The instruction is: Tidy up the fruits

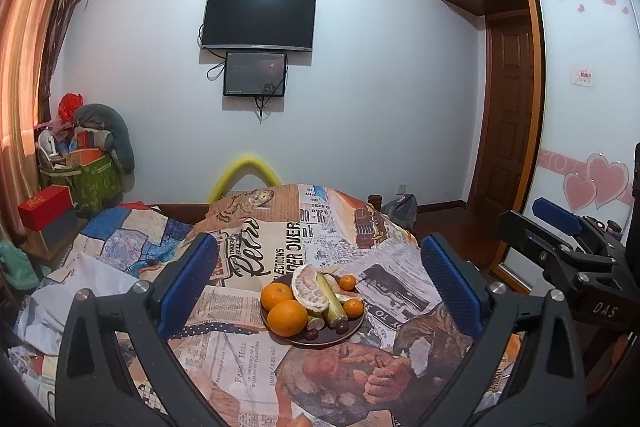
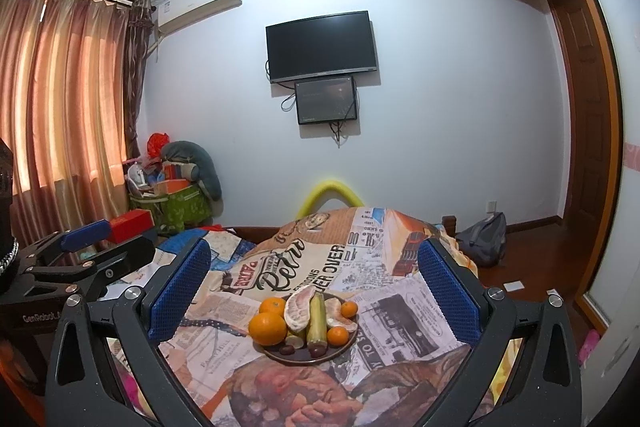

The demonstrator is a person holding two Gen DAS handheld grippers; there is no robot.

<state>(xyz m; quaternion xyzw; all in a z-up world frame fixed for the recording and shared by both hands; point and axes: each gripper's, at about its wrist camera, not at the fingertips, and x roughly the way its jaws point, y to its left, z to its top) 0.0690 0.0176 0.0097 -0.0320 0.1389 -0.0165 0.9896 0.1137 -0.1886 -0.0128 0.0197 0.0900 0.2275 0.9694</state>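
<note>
A dark round plate (image 1: 349, 334) (image 2: 298, 357) sits on a table covered with a newspaper-print cloth. On it lie two large oranges (image 1: 286, 317) (image 2: 267, 327), small mandarins (image 1: 353, 307) (image 2: 338, 336), a peeled pomelo piece (image 1: 306, 285) (image 2: 297, 309), a green sugarcane stick (image 1: 330, 297) (image 2: 317, 319) and dark grapes (image 1: 341, 327) (image 2: 316, 350). My left gripper (image 1: 318, 279) is open and empty, held back from the plate. My right gripper (image 2: 314, 287) is open and empty too, at the same distance. The right gripper shows at the right edge of the left view (image 1: 560, 227).
The cloth-covered table (image 1: 248, 359) (image 2: 404, 311) fills the foreground. Behind it are a bed with a patchwork cover (image 1: 120, 243), a yellow foam tube (image 1: 246, 171), a cluttered green box (image 1: 90, 183), a backpack on the floor (image 2: 484, 239) and a wardrobe (image 1: 584, 107).
</note>
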